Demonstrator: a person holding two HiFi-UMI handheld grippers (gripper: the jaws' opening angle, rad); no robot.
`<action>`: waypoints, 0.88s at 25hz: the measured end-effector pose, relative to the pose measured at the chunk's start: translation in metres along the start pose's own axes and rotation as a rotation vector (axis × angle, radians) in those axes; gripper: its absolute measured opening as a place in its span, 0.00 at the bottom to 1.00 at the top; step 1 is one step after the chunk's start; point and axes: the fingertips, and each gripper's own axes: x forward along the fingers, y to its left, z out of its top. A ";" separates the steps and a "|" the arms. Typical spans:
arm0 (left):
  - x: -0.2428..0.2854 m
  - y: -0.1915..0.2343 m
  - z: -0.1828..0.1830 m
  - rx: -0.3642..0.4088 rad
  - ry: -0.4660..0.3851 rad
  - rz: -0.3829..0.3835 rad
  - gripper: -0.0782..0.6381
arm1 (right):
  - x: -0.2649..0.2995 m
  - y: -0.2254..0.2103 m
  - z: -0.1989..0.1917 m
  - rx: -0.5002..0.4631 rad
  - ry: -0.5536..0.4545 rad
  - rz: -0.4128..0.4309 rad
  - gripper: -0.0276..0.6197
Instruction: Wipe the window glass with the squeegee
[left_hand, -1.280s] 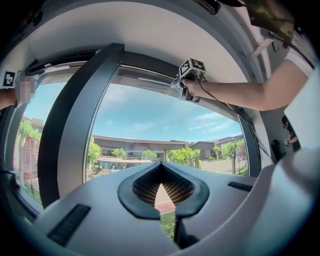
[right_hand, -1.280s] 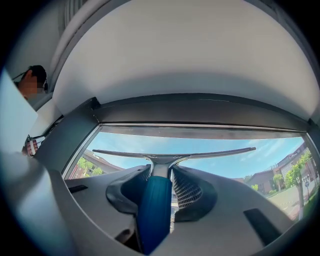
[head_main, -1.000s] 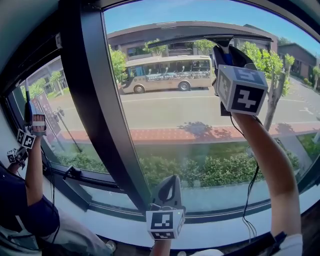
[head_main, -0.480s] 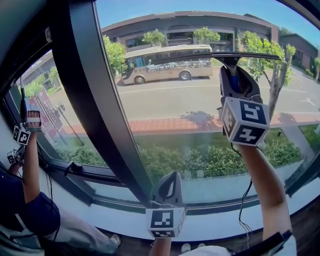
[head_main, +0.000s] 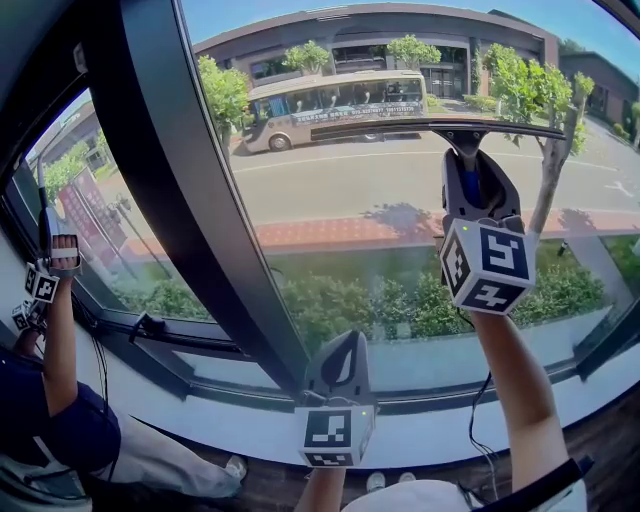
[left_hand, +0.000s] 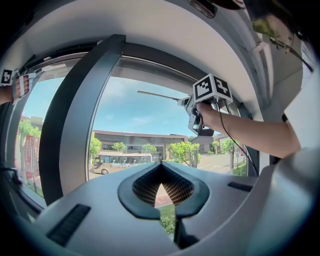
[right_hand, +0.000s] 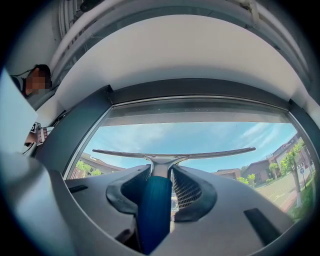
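The squeegee has a long thin blade (head_main: 430, 127) lying level against the window glass (head_main: 380, 260) and a blue handle (right_hand: 152, 210). My right gripper (head_main: 471, 178) is shut on that handle, held up at the right of the pane with the blade just above it. In the right gripper view the blade (right_hand: 172, 154) spans the glass beyond the right gripper (right_hand: 160, 172). My left gripper (head_main: 343, 362) hangs low near the sill, shut with nothing in it, its tips meeting in the left gripper view (left_hand: 161, 167). That view also shows the right gripper (left_hand: 197, 107) and the blade (left_hand: 155, 95).
A thick dark mullion (head_main: 190, 220) bounds the pane on the left. The white sill (head_main: 440, 430) runs below it. Another person (head_main: 55, 400) at far left holds grippers (head_main: 45, 270) up to the neighbouring pane. A bus, road and hedges lie outside.
My right gripper has drawn the squeegee downward along the glass, so the blade now sits lower on the pane. The left gripper has stayed near the sill.
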 end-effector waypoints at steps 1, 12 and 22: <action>0.000 0.001 -0.001 0.002 0.003 0.000 0.11 | -0.003 0.001 -0.005 0.002 0.006 -0.002 0.25; 0.000 0.003 -0.004 0.004 0.028 0.002 0.11 | -0.035 0.004 -0.064 0.030 0.093 -0.015 0.25; -0.004 -0.006 -0.014 0.006 0.065 -0.020 0.11 | -0.067 0.008 -0.114 0.033 0.193 -0.001 0.25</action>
